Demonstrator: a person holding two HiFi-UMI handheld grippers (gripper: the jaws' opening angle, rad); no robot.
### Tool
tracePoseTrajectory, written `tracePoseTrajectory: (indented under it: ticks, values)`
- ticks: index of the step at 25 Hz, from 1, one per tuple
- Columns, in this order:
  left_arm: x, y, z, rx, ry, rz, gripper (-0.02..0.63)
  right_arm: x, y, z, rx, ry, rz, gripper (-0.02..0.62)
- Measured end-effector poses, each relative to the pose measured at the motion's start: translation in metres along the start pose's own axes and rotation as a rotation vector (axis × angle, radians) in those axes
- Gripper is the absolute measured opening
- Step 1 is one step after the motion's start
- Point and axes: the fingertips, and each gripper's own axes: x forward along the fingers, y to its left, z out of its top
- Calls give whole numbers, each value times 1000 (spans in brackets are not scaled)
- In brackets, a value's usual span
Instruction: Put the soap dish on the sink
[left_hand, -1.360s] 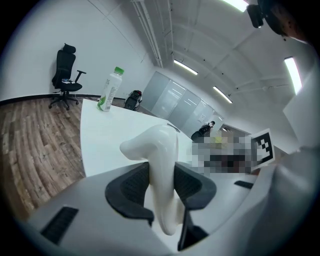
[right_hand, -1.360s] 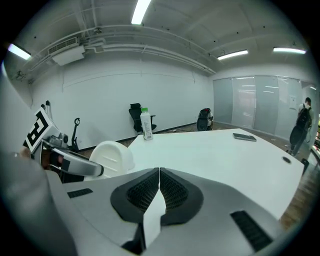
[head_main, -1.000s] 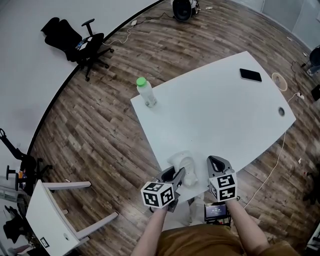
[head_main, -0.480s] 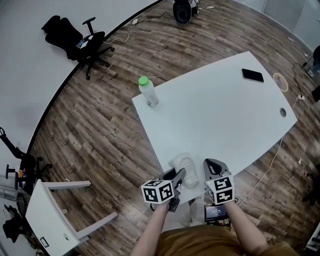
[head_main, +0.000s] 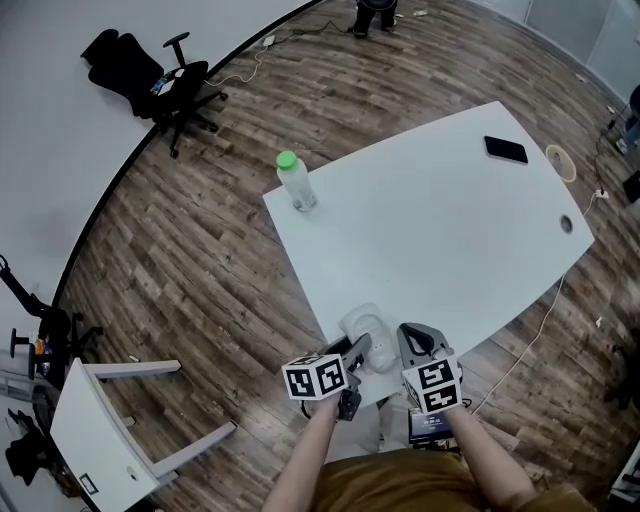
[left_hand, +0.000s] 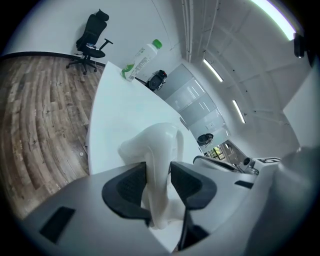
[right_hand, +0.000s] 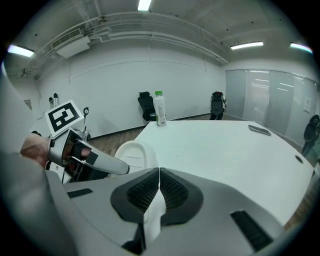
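Note:
The white soap dish (head_main: 364, 324) lies at the near edge of the white table (head_main: 440, 230). My left gripper (head_main: 358, 350) is shut on the dish's near rim. In the left gripper view the white dish (left_hand: 156, 145) fills the gap between the two black pads (left_hand: 129, 186), and its far end rises over the table. My right gripper (head_main: 412, 338) hovers just to the right of the dish, jaws shut with nothing in them. In the right gripper view the dish (right_hand: 132, 151) sits left of the closed jaws, with the left gripper (right_hand: 102, 164) at its side.
A clear bottle with a green cap (head_main: 293, 182) stands at the table's far left corner. A black phone (head_main: 505, 150) and a tape ring (head_main: 560, 162) lie at the far right. A black office chair (head_main: 150, 78) and a tipped white table (head_main: 105, 430) are on the wood floor.
My right gripper has slid left, closer to the dish. My left gripper has sunk a little and rolled, still clamped on the dish's rim.

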Motion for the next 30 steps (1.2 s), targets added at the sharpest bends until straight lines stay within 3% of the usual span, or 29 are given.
tracePoseTrajectory:
  ticks: [8,15,30]
  values:
    - [-1,7,-1,2,28,44,160,5,24,-3,-123,32,41,9]
    - [-3,8,-4,-9,37,51,172,9,27,3,-120,28,65,9]
    - [-23,14,-14,39,27,105,175,-9,15,-10,-81,46,14,9]
